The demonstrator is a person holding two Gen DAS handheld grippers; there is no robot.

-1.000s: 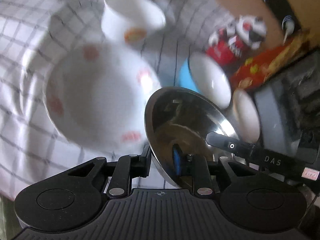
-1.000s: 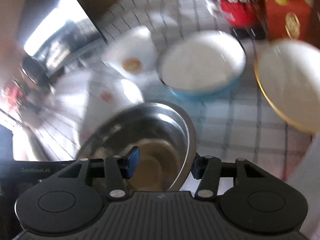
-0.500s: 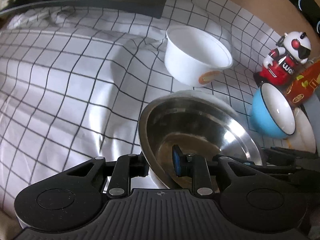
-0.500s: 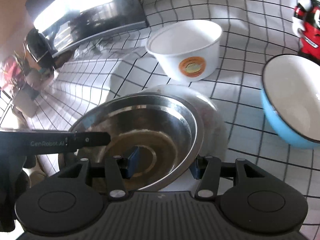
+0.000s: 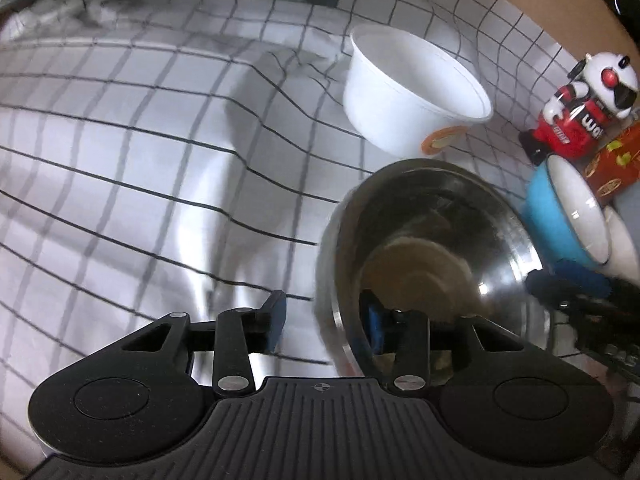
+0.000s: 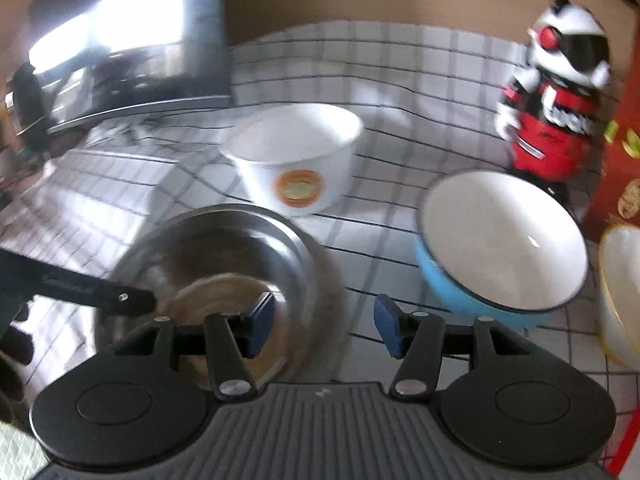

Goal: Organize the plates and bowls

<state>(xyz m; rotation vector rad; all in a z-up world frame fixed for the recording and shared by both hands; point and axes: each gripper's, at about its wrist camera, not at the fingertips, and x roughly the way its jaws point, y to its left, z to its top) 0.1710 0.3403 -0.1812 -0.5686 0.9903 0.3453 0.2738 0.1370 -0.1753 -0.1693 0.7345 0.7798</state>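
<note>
My left gripper (image 5: 326, 322) and right gripper (image 6: 324, 328) just opened, both straddling the steel bowl (image 5: 436, 256) rim, white bowl (image 5: 412, 92) at 12 o'clock.

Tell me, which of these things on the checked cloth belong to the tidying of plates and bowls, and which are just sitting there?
Part of the job:
- steel bowl
- white bowl with the orange emblem
- blue bowl
- gold-rimmed bowl

Just lying about:
- toy robot
- red box
- dark appliance
- checked cloth
</note>
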